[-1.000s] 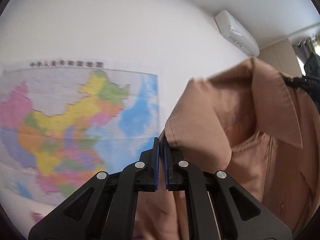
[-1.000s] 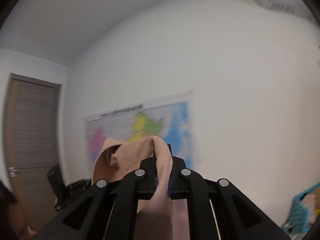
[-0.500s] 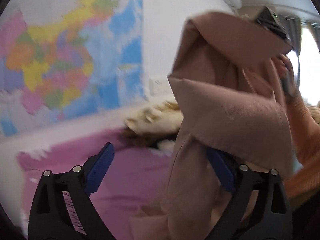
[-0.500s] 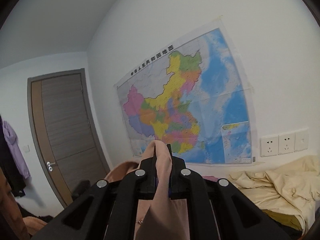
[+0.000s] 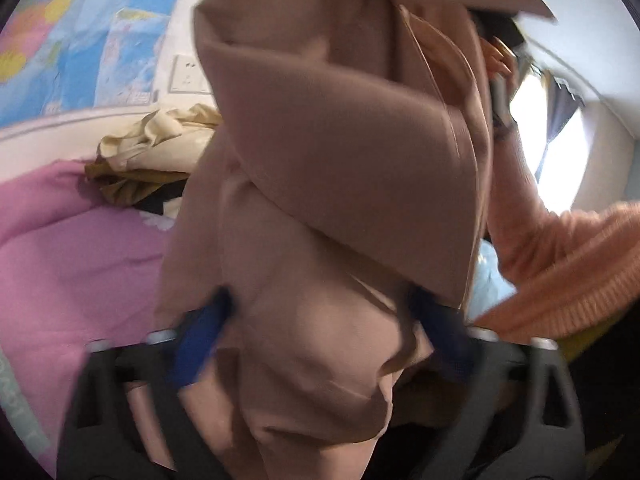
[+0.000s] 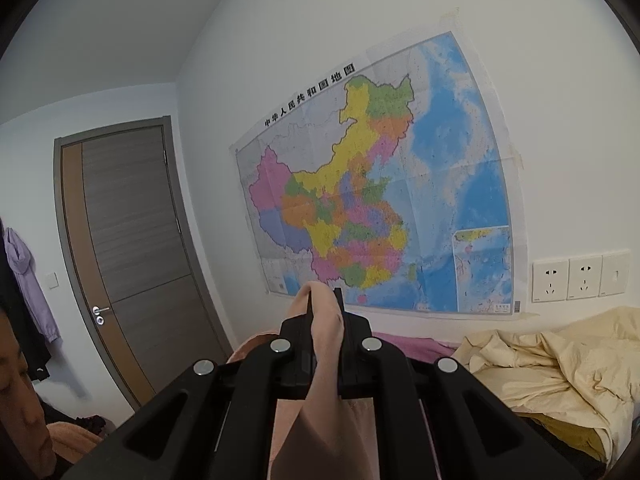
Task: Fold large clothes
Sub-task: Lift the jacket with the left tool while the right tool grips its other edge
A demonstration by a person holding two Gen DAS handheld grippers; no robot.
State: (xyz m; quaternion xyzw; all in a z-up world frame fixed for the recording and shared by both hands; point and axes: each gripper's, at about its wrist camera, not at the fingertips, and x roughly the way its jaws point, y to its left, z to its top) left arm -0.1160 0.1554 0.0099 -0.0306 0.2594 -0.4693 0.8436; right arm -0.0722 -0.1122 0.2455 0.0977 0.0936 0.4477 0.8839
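Since a second ago both hands have dropped: the left gripper [image 5: 316,340] let go of the shoulder it was pinching, swung wide, and now sits low against the hanging tan shirt [image 5: 340,184], where before it pointed up at the wall. Its jaws are closing, with a thick fall of cloth between the blue pads [image 5: 196,344] — blur hides whether they press yet, and to my eye they do not.

Nearest on the other side, the right gripper [image 6: 325,320] is clamped tight on a fold of the same shirt, which pokes up between its fingers and drapes down behind them. So the garment hangs in the air from that one pinch, over the pink bed cover [image 5: 64,256], not yet laid flat.

For this step I would gather less cloth on the left: catch one seam or hem edge, not the whole bunched body, so the shirt can be spread square. Keep the right hand steady until the left has bitten.

An orange sleeve [image 5: 568,264] of the person reaches in on the right. Farther off, a cream heap of bedding [image 6: 552,364] lies at the far right of the bed — lay the shirt clear of it. Beyond are the wall map [image 6: 380,184] and the door [image 6: 132,248].
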